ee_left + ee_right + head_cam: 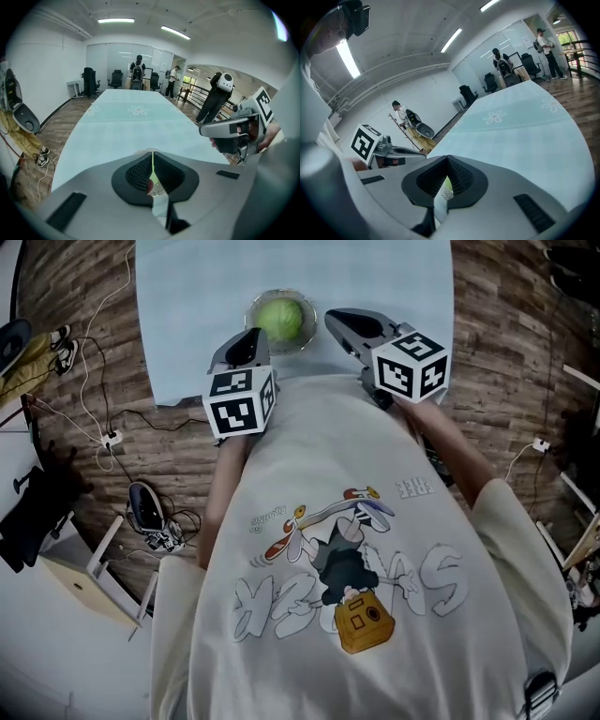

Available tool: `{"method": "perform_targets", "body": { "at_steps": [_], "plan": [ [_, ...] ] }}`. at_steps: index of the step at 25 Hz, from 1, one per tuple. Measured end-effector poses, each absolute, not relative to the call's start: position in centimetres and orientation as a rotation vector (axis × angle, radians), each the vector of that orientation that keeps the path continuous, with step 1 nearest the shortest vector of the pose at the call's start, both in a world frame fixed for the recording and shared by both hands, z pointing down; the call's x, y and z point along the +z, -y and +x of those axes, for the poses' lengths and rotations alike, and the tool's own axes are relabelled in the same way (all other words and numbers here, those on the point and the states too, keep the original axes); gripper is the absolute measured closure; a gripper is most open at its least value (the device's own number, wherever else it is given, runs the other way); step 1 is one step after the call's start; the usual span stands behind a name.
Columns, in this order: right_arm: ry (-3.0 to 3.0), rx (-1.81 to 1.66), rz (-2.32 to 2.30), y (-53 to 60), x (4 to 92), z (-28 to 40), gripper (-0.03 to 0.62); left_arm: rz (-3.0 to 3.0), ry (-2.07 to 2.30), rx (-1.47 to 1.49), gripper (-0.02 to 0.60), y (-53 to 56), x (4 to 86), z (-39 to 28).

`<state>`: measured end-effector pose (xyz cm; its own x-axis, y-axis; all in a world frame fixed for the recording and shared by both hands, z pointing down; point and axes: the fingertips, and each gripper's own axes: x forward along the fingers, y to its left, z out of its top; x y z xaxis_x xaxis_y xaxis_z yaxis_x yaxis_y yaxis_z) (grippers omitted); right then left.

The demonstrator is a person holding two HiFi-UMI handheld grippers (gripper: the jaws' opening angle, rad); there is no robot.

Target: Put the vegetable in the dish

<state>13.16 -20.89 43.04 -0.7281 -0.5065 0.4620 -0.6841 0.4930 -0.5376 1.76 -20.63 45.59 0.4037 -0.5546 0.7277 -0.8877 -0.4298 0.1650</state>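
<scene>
A round green vegetable [281,318] lies in a clear glass dish [307,340] near the front edge of the pale blue table [384,277]. My left gripper [251,337] is shut and empty, its tip by the dish's left rim. My right gripper [330,315] is shut too, just right of the dish. In the left gripper view, the left gripper [152,157] shows only a thin sliver of the vegetable [153,174] through its closed jaws, and the right gripper [202,132] hovers alongside. In the right gripper view, the right gripper [446,160] frames a slice of the vegetable [446,185].
The table runs far ahead, bare beyond the dish. Cables and a power strip [111,438] lie on the wooden floor to the left, beside a low wooden stand [89,582]. People [137,70] and office chairs stand at the table's far end.
</scene>
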Motion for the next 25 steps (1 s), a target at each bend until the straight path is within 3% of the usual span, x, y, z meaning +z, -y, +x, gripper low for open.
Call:
{"method": "perform_targets", "body": {
  "at_steps": [25],
  "plan": [
    [2.438,1.224,1.050,18.6,44.4,15.5,0.571,2.102,1.135,0.916,0.563,17.7,46.9,4.4]
  ]
}}
